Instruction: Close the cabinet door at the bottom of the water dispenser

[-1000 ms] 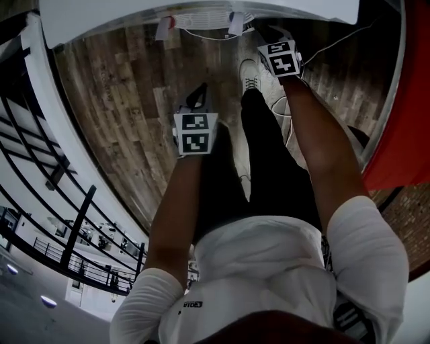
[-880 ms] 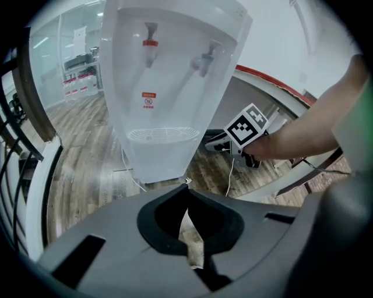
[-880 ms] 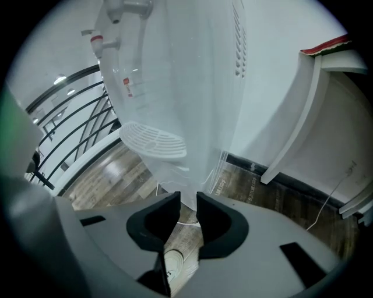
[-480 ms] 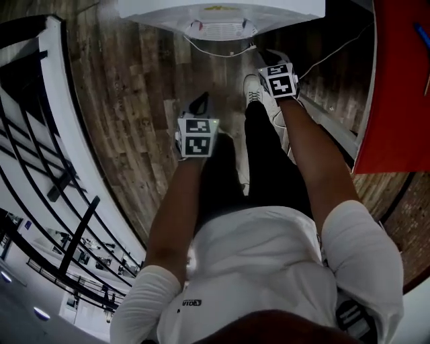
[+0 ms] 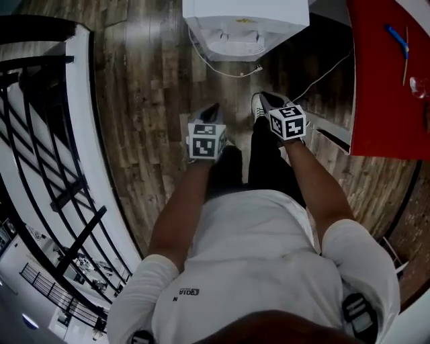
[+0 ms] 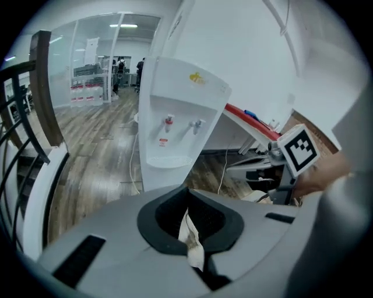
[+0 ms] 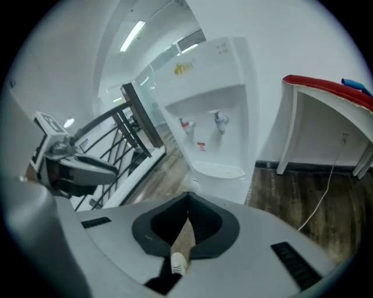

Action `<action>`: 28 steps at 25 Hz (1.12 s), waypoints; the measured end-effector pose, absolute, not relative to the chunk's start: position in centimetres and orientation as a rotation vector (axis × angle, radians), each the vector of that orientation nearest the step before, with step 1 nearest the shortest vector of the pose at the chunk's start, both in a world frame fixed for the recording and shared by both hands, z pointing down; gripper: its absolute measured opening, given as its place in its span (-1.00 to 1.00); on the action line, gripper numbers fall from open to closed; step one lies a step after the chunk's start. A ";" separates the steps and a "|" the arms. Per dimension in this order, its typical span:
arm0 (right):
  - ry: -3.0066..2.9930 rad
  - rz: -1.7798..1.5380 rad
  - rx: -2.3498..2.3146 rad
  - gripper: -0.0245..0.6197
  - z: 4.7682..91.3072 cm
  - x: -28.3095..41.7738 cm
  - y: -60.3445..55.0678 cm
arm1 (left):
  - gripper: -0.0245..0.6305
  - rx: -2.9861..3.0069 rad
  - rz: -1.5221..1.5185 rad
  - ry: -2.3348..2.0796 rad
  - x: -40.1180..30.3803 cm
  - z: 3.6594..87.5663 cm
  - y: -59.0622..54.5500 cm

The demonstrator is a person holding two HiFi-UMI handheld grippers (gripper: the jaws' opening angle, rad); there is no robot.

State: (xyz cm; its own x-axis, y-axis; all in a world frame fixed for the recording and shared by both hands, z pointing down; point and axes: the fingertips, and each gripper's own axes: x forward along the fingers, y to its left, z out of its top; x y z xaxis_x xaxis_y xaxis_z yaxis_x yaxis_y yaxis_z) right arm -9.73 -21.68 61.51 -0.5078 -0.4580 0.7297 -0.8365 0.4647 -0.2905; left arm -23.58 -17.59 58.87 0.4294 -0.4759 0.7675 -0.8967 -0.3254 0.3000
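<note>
Dispenser [image 5: 245,20] stands upright, straight ahead of both claws and well apart from them across the wood floor [image 5: 148,80]. The door is at its foot, low down, and no view shows it. The head view gives only the dispenser's top and tap recess. In both gripper views each claw's own body covers the lower cabinet. So can't tell whether the door is ajar or already shut, nor which side it hinges on.

L claw [image 6: 187,204]: jaws together, nothing held, just a sliver of background through the seam. R claw [image 7: 187,204]: jaws have just been closing and now meet, nothing between them. Both are held out in front of the person, noses tilted down twd the dispenser. In the head view the R claw looks a touch nearer to it, w/ the L claw slightly back and to the left.

My read: a push on the door would need a claw to go well down and fwd, since the door sits far below where they point now — R claw prob the handier one.

Around: a white cable [image 5: 225,64] loops on the floor just in front of the dispenser base. A red table [image 5: 386,80] is to the right, near the dispenser. A black railing [image 5: 54,134] is well off to the left. The person's shoe [image 5: 257,106] is beside the R claw. Nothing blocks the path but the cable — a poss. snag underfoot.
</note>
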 end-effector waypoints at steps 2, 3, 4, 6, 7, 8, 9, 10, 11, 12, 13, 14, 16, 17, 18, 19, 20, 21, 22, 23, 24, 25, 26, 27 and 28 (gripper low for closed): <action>-2.222 0.937 1.061 -0.85 57.9 -11.7 -20.1 | -0.94 2.020 0.725 -1.130 -23.5 56.3 -17.2; -2.257 0.963 1.057 -0.85 56.0 -12.5 -19.5 | -0.94 2.054 0.726 -1.116 -23.5 55.0 -17.0; -2.291 0.982 1.055 -0.85 54.1 -13.3 -18.9 | -0.94 2.083 0.732 -1.107 -23.9 53.9 -16.7; -2.354 1.011 1.048 -0.85 50.3 -14.8 -17.7 | -0.94 2.118 0.735 -1.093 -25.0 51.7 -15.8; -2.386 1.022 1.046 -0.85 48.4 -15.3 -17.1 | -0.94 2.126 0.725 -1.087 -25.6 50.4 -15.3; -2.419 1.028 1.044 -0.85 46.4 -15.8 -16.5 | -0.94 2.132 0.710 -1.080 -26.0 49.0 -14.8; -2.453 1.030 1.043 -0.85 44.4 -16.1 -16.1 | -0.94 2.138 0.693 -1.074 -26.3 47.6 -14.3; -2.487 1.032 1.043 -0.85 42.5 -16.2 -15.7 | -0.94 2.149 0.676 -1.068 -26.5 46.3 -14.0; -2.522 1.035 1.044 -0.85 40.7 -16.2 -15.3 | -0.94 2.164 0.660 -1.064 -26.5 44.9 -13.7; -2.555 1.037 1.044 -0.85 39.0 -16.2 -14.8 | -0.94 2.181 0.643 -1.063 -26.4 43.5 -13.4; -2.583 1.031 1.042 -0.85 37.5 -16.1 -14.3 | -0.94 2.199 0.625 -1.067 -26.3 42.1 -13.1; -2.607 1.019 1.037 -0.85 36.2 -15.9 -13.8 | -0.94 2.215 0.602 -1.074 -26.0 40.8 -12.8; -2.647 0.994 1.018 -0.85 34.0 -15.6 -12.9 | -0.94 2.249 0.555 -1.092 -25.6 38.3 -12.3; -2.667 0.989 1.002 -0.85 33.1 -15.4 -12.6 | -0.94 2.266 0.534 -1.100 -25.3 37.3 -12.2; -2.686 0.989 0.987 -0.85 32.3 -15.2 -12.2 | -0.94 2.284 0.517 -1.106 -24.9 36.3 -11.9; -2.700 0.988 0.979 -0.85 31.6 -14.8 -11.8 | -0.94 2.300 0.504 -1.109 -24.5 35.5 -11.4; -2.706 0.980 0.975 -0.85 31.1 -14.5 -11.3 | -0.94 2.314 0.495 -1.112 -24.1 34.8 -10.8; -2.708 0.960 0.968 -0.85 30.5 -14.2 -10.6 | -0.94 2.325 0.488 -1.116 -23.7 34.2 -10.0; -2.709 0.930 0.955 -0.85 30.0 -14.0 -9.9 | -0.94 2.332 0.480 -1.125 -23.4 33.5 -9.3; -2.709 0.898 0.941 -0.85 29.5 -13.8 -9.3 | -0.94 2.333 0.470 -1.137 -23.2 33.0 -8.6; -2.708 0.873 0.935 -0.85 29.0 -13.6 -8.7 | -0.94 2.330 0.456 -1.150 -22.9 32.4 -7.9; -2.706 0.861 0.942 -0.85 28.5 -13.3 -8.2 | -0.94 2.320 0.435 -1.163 -22.6 31.8 -7.3; -2.705 0.860 0.958 -0.85 27.9 -12.9 -7.7 | -0.94 2.310 0.410 -1.173 -22.3 31.2 -6.6; -2.710 0.864 0.978 -0.85 27.3 -12.4 -7.2 | -0.94 2.304 0.386 -1.183 -21.9 30.5 -5.9; -2.719 0.867 0.996 -0.85 26.7 -11.9 -6.7 | -0.94 2.309 0.370 -1.192 -21.4 29.7 -5.2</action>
